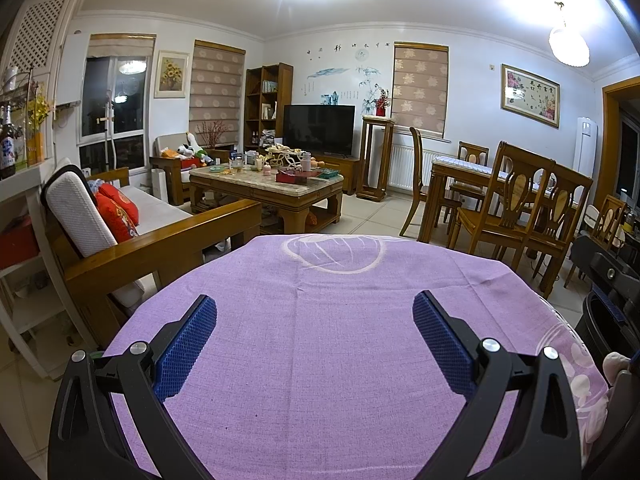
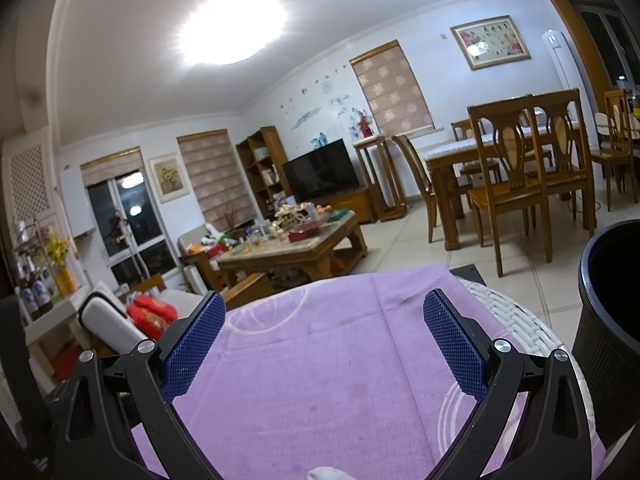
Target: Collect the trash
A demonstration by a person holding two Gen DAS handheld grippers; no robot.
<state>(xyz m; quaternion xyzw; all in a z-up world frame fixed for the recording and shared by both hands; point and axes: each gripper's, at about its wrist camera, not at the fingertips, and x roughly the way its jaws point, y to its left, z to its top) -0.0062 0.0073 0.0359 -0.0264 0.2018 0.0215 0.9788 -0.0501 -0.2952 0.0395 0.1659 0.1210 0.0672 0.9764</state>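
Two claws are in view, one per wrist camera. The left claw (image 1: 315,312) is spread wide, with nothing between its two blue pads (image 1: 186,350). The right claw (image 2: 324,312) is likewise spread and grips nothing.

Both claws hover over one bench (image 1: 320,340) covered by a purple cloth (image 2: 320,360) with white line patterns. No trash is visible on the cloth in either view. One small white object (image 2: 326,473) shows at the bottom edge of the right view; what it is cannot be told.

One black bin (image 2: 612,300) stands just beside the bench on its right side. The right view shows its open rim and dark interior; the left view shows only part of it (image 1: 596,320) at the right edge, behind the black body of the other device.

The right view alone shows the white woven bench rim (image 2: 520,320) where the cloth ends. The left view alone shows one sofa (image 1: 160,240) close by, with two red cushions (image 1: 118,210) visible.

Background count: one television (image 1: 319,128), one coffee table (image 1: 266,188) loaded with small items, one dining table (image 1: 460,168), at least five wooden chairs (image 1: 516,208), and three blinds.

Readable writing: none. The bottle labels (image 1: 6,152) and the framed picture (image 1: 530,94) carry characters too small to read.
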